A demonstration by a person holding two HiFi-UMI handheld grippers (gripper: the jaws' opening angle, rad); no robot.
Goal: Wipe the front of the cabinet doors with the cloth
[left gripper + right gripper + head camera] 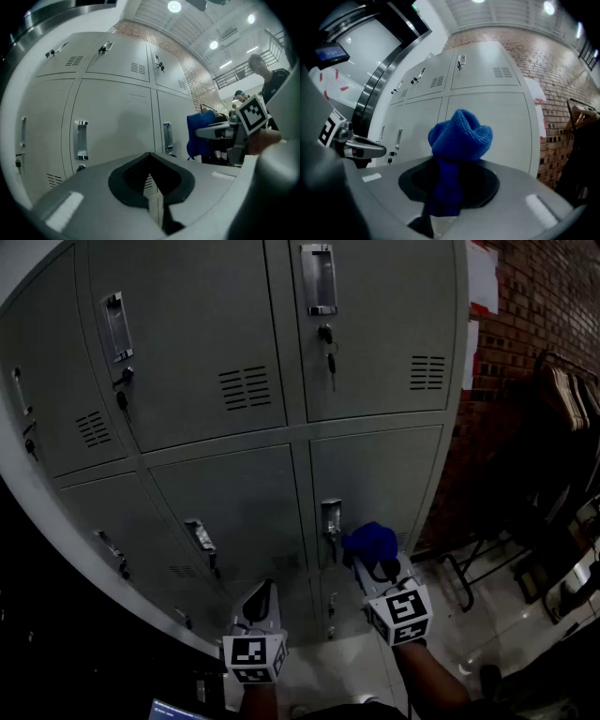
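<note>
Cloth (460, 135) — in right tongs (364, 563) | left tongs (150, 161) closed | cabinet doors (239, 507) shut

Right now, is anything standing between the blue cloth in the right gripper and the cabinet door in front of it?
Nothing visible does. The right gripper is shut on the cloth, facing the lower right door. The door's handle sticks out just left of the cloth.
</note>
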